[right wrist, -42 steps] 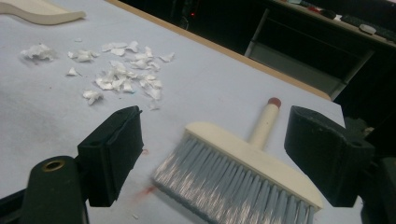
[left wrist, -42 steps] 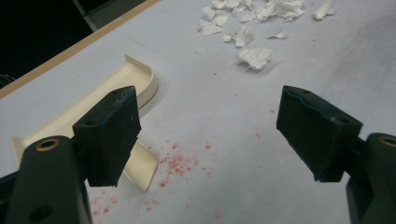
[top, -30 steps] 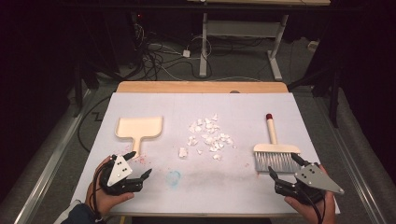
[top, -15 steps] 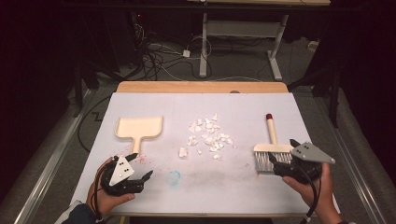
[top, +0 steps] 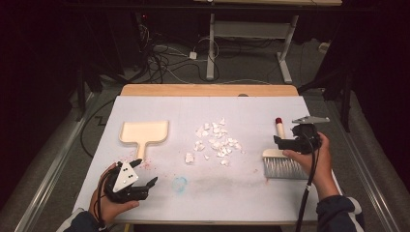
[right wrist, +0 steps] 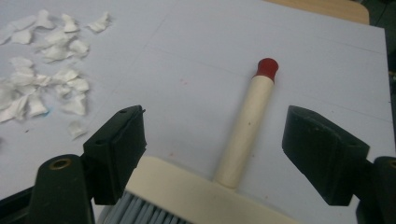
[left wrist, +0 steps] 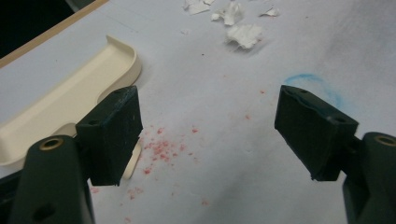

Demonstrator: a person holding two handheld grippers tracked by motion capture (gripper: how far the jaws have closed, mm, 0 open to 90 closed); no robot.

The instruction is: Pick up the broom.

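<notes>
My right gripper (right wrist: 215, 149) is spread wide over the cream hand brush with red-tipped handle (right wrist: 245, 123), not gripping it; my left gripper (left wrist: 210, 135), also spread, hovers near the cream plastic dustpan (left wrist: 70, 100); torn white paper scraps (top: 215, 142) lie mid-table

Overhead view; two close table-level views

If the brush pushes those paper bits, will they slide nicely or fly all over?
The paper bits look thin, torn and curled, so they are probably very light and may scatter or flip. They lie loose in a pile, so some will likely slip past the brush. A slow push should herd them best.
</notes>
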